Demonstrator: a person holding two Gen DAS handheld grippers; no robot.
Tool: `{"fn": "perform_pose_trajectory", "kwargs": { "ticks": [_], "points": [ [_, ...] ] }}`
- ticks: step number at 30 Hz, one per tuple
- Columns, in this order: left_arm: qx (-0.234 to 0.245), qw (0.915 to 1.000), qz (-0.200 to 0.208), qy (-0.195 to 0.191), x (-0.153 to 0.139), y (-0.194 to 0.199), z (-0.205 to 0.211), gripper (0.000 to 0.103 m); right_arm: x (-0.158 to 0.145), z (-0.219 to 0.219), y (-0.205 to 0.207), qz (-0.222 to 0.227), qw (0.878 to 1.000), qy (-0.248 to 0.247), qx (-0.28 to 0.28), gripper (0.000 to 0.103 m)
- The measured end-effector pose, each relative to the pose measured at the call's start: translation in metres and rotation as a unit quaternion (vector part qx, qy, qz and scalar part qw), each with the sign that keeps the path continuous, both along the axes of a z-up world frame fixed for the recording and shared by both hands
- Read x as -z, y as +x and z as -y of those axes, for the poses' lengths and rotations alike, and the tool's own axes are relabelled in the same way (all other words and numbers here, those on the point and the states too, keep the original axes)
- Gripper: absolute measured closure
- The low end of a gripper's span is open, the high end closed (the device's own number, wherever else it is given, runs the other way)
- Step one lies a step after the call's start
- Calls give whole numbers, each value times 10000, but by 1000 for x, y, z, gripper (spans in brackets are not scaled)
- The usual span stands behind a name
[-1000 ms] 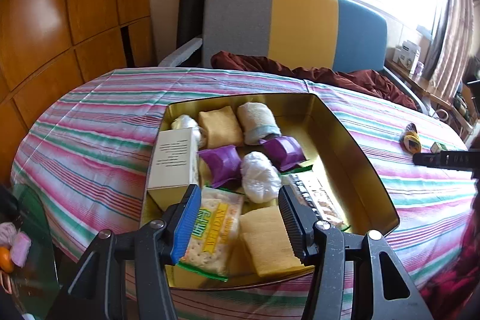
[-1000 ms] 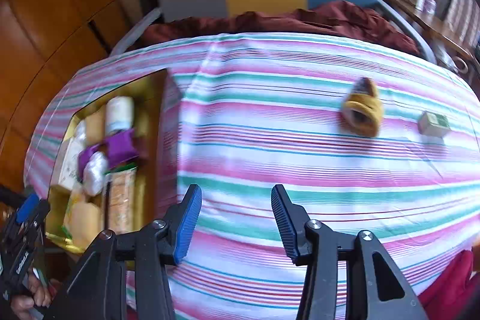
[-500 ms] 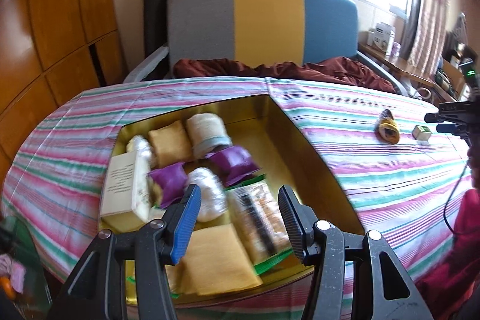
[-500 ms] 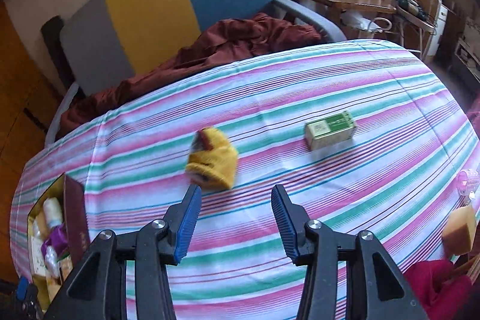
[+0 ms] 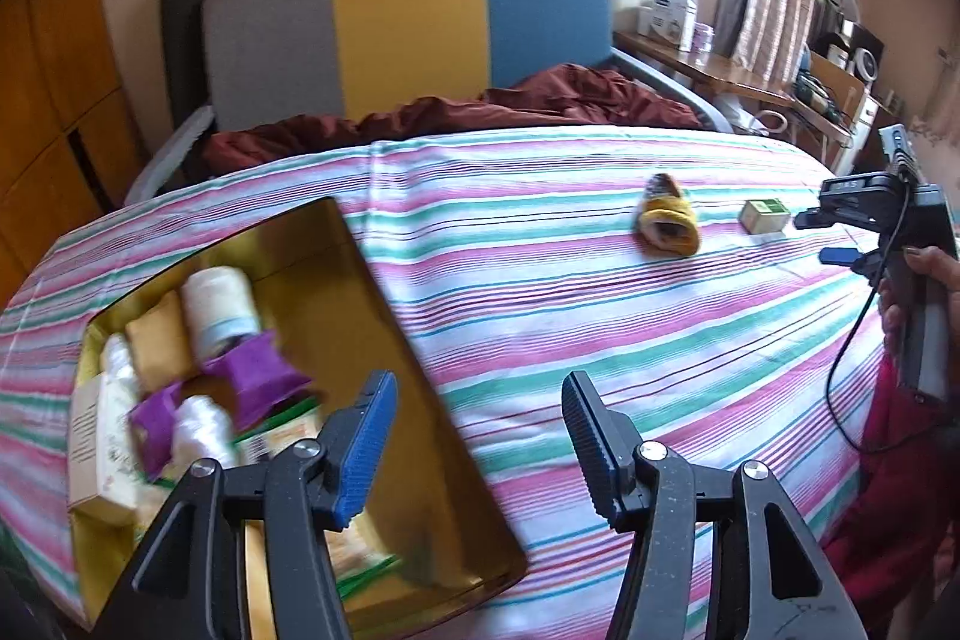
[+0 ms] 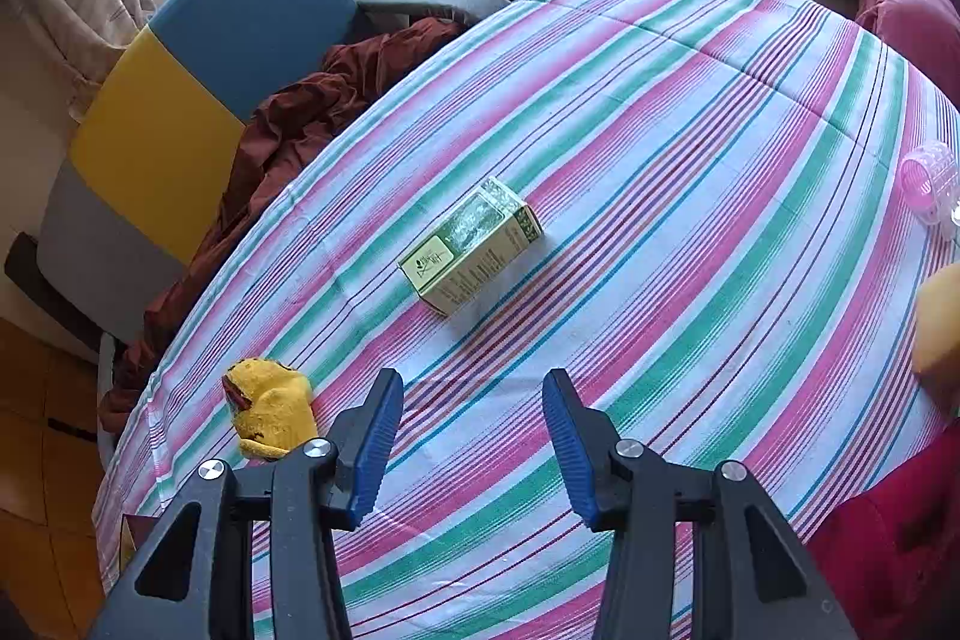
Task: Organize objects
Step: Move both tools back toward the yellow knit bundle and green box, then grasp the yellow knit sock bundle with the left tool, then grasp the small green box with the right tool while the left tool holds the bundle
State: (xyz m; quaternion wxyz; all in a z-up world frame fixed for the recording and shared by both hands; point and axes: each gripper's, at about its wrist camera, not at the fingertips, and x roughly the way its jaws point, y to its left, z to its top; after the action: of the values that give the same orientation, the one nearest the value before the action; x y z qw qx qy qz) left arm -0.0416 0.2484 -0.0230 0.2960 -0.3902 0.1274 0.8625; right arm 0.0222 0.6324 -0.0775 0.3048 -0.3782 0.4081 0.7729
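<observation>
A gold tin (image 5: 384, 316) at the table's left holds several items: a white roll (image 5: 219, 307), purple pieces (image 5: 261, 379), a cream box (image 5: 99, 451) and packets. My left gripper (image 5: 477, 439) is open and empty over the tin's right wall. A yellow knitted item (image 5: 667, 223) and a small green box (image 5: 763, 215) lie on the striped cloth at the far right. My right gripper (image 6: 471, 445) is open and empty, a short way in front of the green box (image 6: 471, 250), with the yellow item (image 6: 270, 415) to its left. The right gripper also shows in the left wrist view (image 5: 840, 235).
A grey, yellow and blue chair (image 5: 408, 22) with a dark red cloth (image 5: 468, 106) stands behind the table. A pink curler (image 6: 930, 187) and a yellow sponge (image 6: 939, 328) lie near the table's right edge. A cluttered wooden desk (image 5: 738, 70) stands at the back right.
Both views have swung right. My left gripper moved from over the tin's contents to its right wall. My right gripper moved from the yellow item toward the green box. Both stayed open.
</observation>
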Motion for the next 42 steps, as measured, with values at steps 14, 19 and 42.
{"fn": "perform_pose_trajectory", "kwargs": {
  "ticks": [14, 19, 42],
  "points": [
    [932, 9946, 460, -62, 21, -28, -143, 26, 8, -12, 16, -545, 9959, -651, 317, 54],
    [982, 9937, 538, -8, 32, -53, -185, 21, 9, -9, 11, -583, 9957, -702, 174, 53],
    [908, 9914, 938, 20, 78, -66, -209, 65, 15, -10, 4, -392, 9966, -730, -6, 53]
  ]
}}
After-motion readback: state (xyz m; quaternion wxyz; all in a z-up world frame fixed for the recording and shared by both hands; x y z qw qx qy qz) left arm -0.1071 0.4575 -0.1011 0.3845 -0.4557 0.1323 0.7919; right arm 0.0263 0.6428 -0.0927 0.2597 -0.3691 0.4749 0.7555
